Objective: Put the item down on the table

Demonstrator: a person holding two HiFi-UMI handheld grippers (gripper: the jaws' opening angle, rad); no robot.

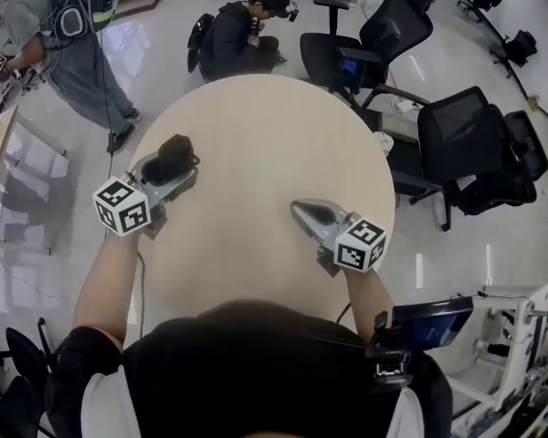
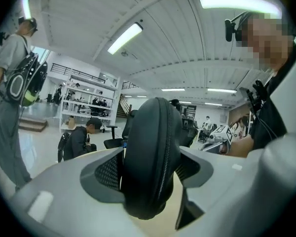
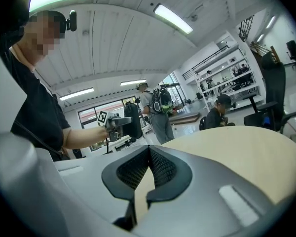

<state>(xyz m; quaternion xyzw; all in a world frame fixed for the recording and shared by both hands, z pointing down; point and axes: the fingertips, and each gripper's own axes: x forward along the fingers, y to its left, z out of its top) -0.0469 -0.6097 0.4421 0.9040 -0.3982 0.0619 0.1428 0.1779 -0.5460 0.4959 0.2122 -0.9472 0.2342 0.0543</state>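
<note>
A: Head view, item status?
B: Black zippered case (image 1: 171,156) is logged at frame left, clamped in the left gripper (image 1: 184,173) above the left edge of the round table (image 1: 256,126). It is judged not yet put down: lowering and release are left. The right gripper (image 1: 301,210) is logged lower right, jaws together, empty.

A: Left gripper view?
B: The case is seen at centre, pinched upright between both pads. Its underside is cut off, so contact with the tabletop cannot be told.

A: Right gripper view?
B: The jaws are shown closed on nothing. The case is noted small, centre left, its detail too small to make out.
</note>
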